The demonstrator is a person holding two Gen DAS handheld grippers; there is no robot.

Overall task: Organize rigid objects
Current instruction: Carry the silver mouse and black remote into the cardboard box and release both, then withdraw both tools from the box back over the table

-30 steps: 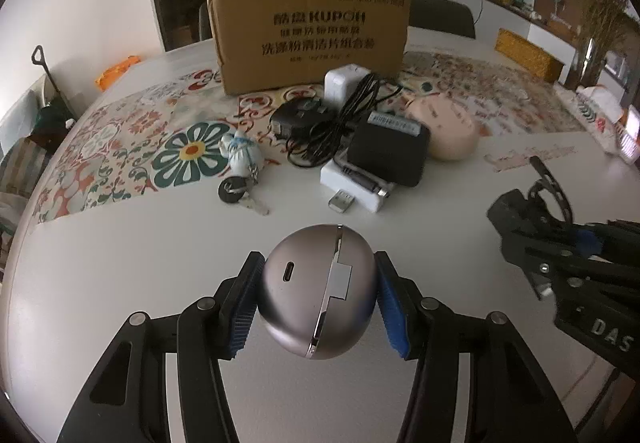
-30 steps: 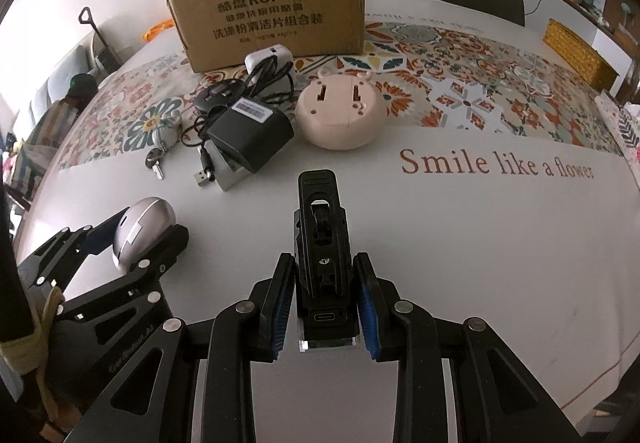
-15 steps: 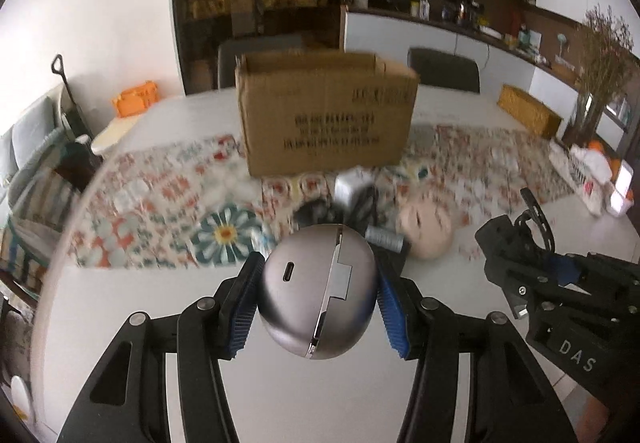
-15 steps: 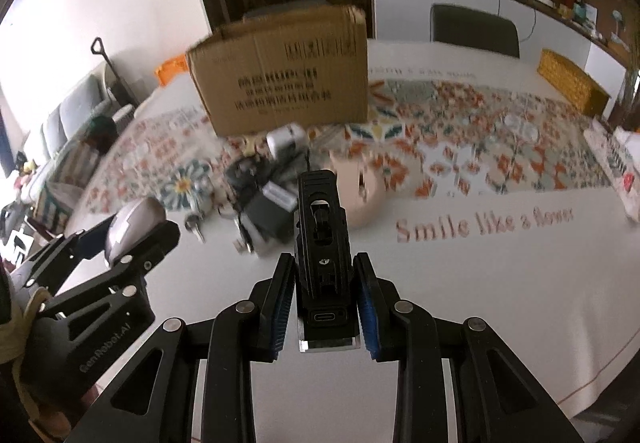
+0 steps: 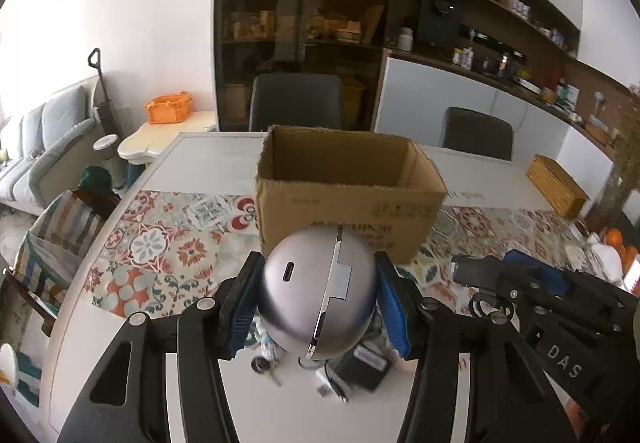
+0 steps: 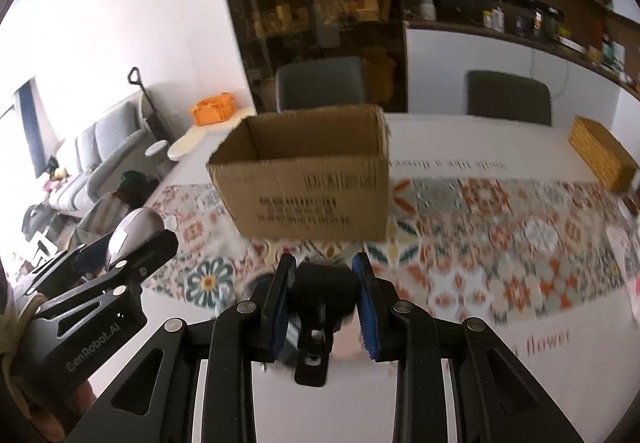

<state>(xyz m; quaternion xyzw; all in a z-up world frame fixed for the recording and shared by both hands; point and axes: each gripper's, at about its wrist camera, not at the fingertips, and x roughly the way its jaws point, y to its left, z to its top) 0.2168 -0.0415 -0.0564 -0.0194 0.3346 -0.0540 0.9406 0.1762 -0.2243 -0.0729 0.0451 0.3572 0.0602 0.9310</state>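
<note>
Between the blue pads (image 5: 390, 307) of the left gripper (image 5: 318, 303) sits a round silver device (image 5: 316, 291), clamped on both sides and held clear of the table. Pressed between the right gripper's (image 6: 323, 299) pads (image 6: 366, 307) is a black clip-like gadget (image 6: 318, 317), also held up in the air. Ahead of both stands an open cardboard box (image 5: 348, 195) on the patterned tablecloth (image 6: 500, 243) of the white table (image 5: 208, 163). Below the silver device, a small pile of chargers and keys (image 5: 352, 367) lies on the tabletop.
</note>
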